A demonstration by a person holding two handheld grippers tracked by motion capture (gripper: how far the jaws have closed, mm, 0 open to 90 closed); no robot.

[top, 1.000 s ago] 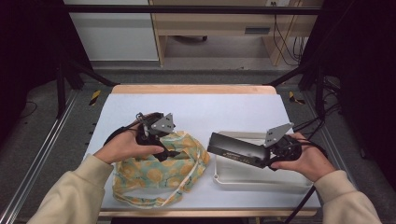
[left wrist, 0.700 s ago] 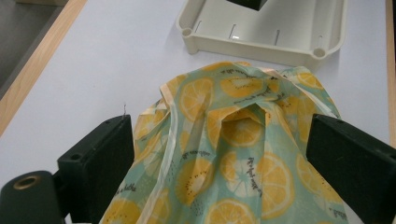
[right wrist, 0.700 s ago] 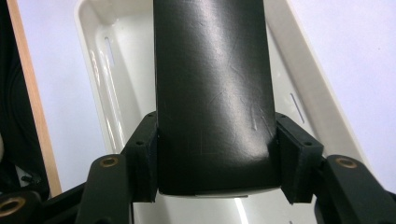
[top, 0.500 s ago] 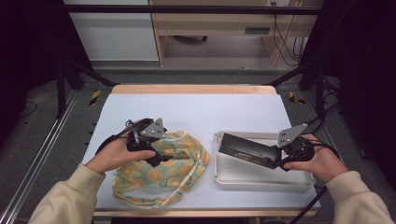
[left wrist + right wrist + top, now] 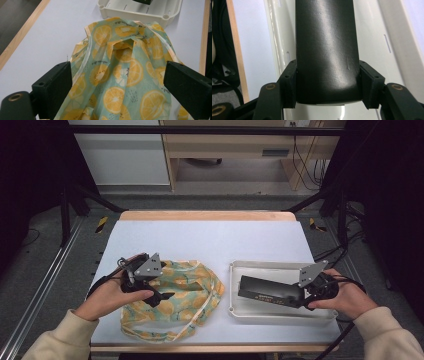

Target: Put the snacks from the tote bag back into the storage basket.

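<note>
Right gripper [image 5: 300, 296], at the near right of the table [image 5: 210, 240], has its jaws pressed on both sides of a black case [image 5: 270, 291] that lies over the white tray [image 5: 240, 270]. Left gripper [image 5: 159, 295], at the near left, hangs with jaws spread wide over the lemon-print cloth bag [image 5: 187, 292], gripping nothing.

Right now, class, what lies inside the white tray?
The white tray holds a long black box, gripped at one end by the right gripper. The tray floor under the box is covered.
</note>
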